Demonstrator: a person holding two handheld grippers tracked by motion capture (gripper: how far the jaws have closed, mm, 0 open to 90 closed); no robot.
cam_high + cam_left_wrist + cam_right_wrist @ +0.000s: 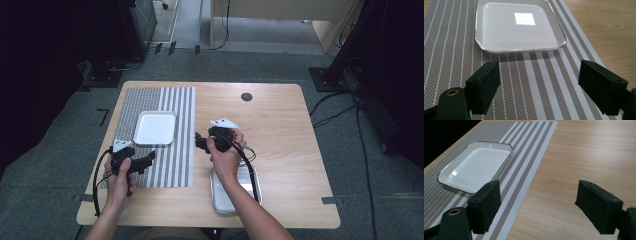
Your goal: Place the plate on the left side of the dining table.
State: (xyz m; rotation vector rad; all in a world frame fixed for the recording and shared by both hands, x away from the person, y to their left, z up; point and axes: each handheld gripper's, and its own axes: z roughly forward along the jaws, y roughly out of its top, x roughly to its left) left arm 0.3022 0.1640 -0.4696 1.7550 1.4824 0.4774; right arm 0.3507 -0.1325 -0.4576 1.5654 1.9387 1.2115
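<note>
An empty white square tray point(155, 127) with a dark rim rests on a brown-and-white striped placemat point(172, 165). My left gripper point(146, 161) hovers open over the mat's near part, just in front of the tray point(519, 27), with nothing between its jaws point(539, 75). My right gripper point(200, 142) is open too, held over bare wood just right of the mat's edge and pointing left. In the right gripper view its empty jaws point(537, 195) frame the mat's edge point(524, 152), with the tray point(476, 166) further off to the left.
A second, silvery tray point(220, 195) lies near the table's front edge, partly under my right forearm. A black round grommet point(246, 97) sits at the back of the wooden table point(285, 135). Cables trail from both grippers.
</note>
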